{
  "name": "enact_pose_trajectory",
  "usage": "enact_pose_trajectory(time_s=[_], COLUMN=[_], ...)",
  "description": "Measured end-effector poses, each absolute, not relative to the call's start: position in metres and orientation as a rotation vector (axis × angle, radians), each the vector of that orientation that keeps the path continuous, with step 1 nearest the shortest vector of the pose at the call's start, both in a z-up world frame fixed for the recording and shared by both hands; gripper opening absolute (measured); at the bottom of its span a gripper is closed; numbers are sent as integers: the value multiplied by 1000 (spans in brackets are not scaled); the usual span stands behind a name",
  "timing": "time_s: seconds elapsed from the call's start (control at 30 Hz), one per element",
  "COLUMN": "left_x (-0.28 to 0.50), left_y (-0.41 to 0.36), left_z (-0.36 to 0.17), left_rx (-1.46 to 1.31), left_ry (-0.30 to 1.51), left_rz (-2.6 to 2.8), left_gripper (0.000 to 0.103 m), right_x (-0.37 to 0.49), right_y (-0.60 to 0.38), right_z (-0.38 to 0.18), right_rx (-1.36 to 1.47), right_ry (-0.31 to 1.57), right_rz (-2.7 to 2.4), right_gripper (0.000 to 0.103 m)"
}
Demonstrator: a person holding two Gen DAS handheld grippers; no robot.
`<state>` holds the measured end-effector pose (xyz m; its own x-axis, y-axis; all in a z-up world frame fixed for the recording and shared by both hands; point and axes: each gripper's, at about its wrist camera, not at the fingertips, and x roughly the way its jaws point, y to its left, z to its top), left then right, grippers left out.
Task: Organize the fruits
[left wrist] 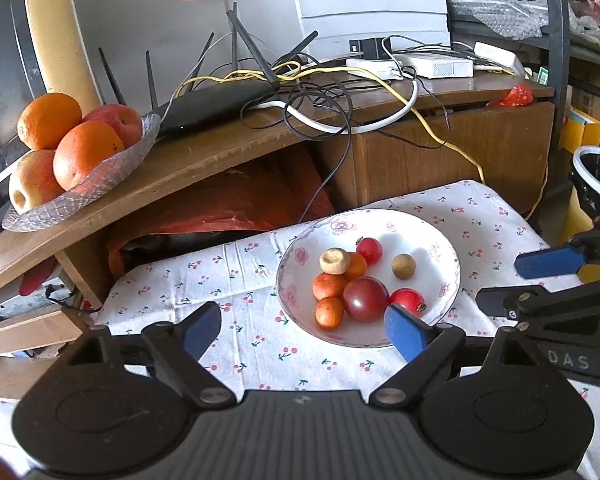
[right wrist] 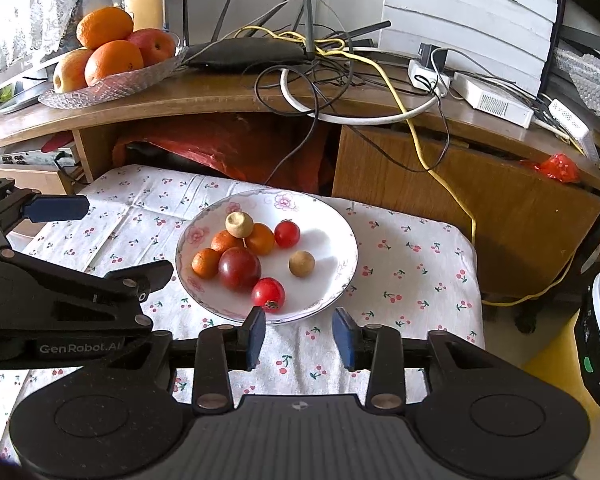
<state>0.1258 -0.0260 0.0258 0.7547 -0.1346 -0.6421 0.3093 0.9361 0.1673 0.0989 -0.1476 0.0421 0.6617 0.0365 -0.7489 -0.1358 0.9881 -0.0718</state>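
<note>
Fruits sit mixed in floral plate point(right wrist: 342, 276) on cloth-covered surface point(right wrist: 412, 280). We hold left gripper point(left wrist: 300, 326) spread wide, empty, near plate's front rim; right gripper point(right wrist: 300, 334) parted, empty, just short of red tomato point(right wrist: 268, 294). Step, we judge: approach before first pick. Next: ease right gripper forward around tomato, clamp gently.

You have a glossy ceramic plate point(right wrist: 340, 264) on matt printed cloth point(right wrist: 412, 280), a cut-glass dish point(left wrist: 112, 176), and a worn wooden counter point(right wrist: 220, 92).
</note>
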Motion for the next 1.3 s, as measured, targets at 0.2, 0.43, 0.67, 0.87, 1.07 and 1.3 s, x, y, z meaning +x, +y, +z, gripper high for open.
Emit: enact_pose_trajectory(time_s=[0.2, 0.43, 0.67, 0.87, 1.07, 1.3], left_x=[124, 112, 100, 91, 80, 61], left_y=[-20, -16, -13, -9, -10, -9], left_z=[26, 29, 23, 22, 20, 19], left_rx=[254, 245, 256, 236, 241, 250], left_ry=[682, 677, 695, 703, 711, 711], left_rz=[-235, -239, -229, -229, -231, -234], left_gripper=[97, 97, 98, 99, 101, 101], right_x=[94, 82, 71, 61, 47, 27], right_y=[-146, -144, -141, -140, -137, -134], right_z=[43, 43, 44, 44, 42, 46], right_rx=[-117, -105, -94, -84, -72, -47], right_ry=[845, 848, 846, 852, 867, 867], right_rz=[101, 102, 101, 100, 96, 99], right_gripper=[34, 34, 34, 34, 34, 34])
